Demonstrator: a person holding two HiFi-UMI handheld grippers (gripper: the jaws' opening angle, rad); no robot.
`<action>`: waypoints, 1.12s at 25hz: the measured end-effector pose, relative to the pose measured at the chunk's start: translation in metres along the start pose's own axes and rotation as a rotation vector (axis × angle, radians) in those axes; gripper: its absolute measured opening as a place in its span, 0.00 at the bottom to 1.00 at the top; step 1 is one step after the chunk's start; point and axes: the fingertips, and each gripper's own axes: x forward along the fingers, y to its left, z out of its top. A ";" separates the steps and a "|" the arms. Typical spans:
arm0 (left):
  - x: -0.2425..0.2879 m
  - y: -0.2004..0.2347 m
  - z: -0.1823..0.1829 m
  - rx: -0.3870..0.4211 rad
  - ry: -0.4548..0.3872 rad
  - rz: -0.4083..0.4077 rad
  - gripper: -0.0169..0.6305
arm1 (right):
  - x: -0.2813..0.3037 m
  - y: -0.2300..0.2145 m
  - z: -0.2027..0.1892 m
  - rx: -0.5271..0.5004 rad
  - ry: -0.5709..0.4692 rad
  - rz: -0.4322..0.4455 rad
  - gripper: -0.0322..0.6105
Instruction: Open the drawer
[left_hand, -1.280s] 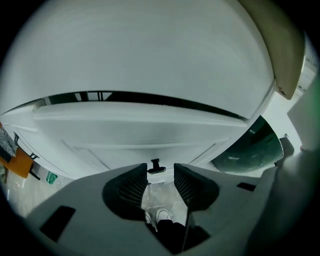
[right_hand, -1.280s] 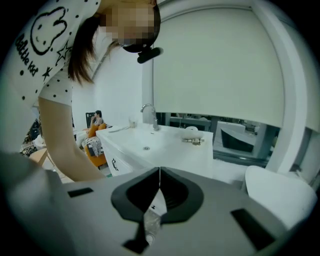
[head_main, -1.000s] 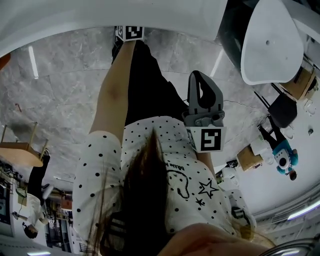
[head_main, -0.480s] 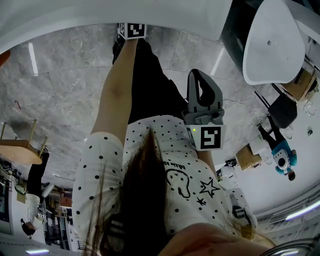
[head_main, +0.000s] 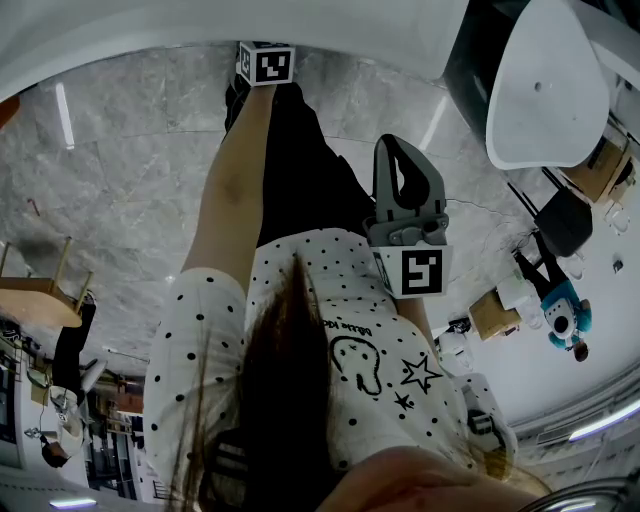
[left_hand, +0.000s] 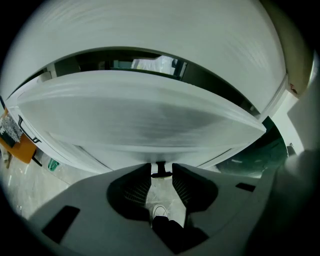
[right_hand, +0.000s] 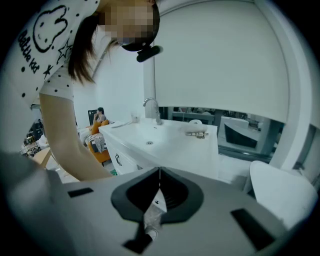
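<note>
Left claw (left_hand: 161, 168) just closed on one drawer handle (left_hand: 160, 174) (black); right claw (right_hand: 159, 173) closed.

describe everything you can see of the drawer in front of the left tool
The drawer shows as a wide, plain white front, smooth and faintly glossy, filling the left gripper view and bowed by the lens. A dark gap runs along its top edge, under the white top above. Low at its middle sits a small dark handle, between the jaws of the left tool, which have just been closing. They stand apart either side of it; whether the pads press it cannot be told.
</note>
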 end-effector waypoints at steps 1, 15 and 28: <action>-0.001 0.000 -0.002 -0.002 0.000 0.001 0.23 | 0.000 0.001 0.000 -0.001 0.000 0.001 0.07; -0.015 -0.006 -0.034 0.009 0.017 -0.013 0.23 | 0.003 0.012 0.001 0.012 0.001 0.020 0.07; -0.025 -0.014 -0.061 0.045 0.058 -0.032 0.23 | 0.001 0.019 -0.002 0.039 0.002 -0.003 0.07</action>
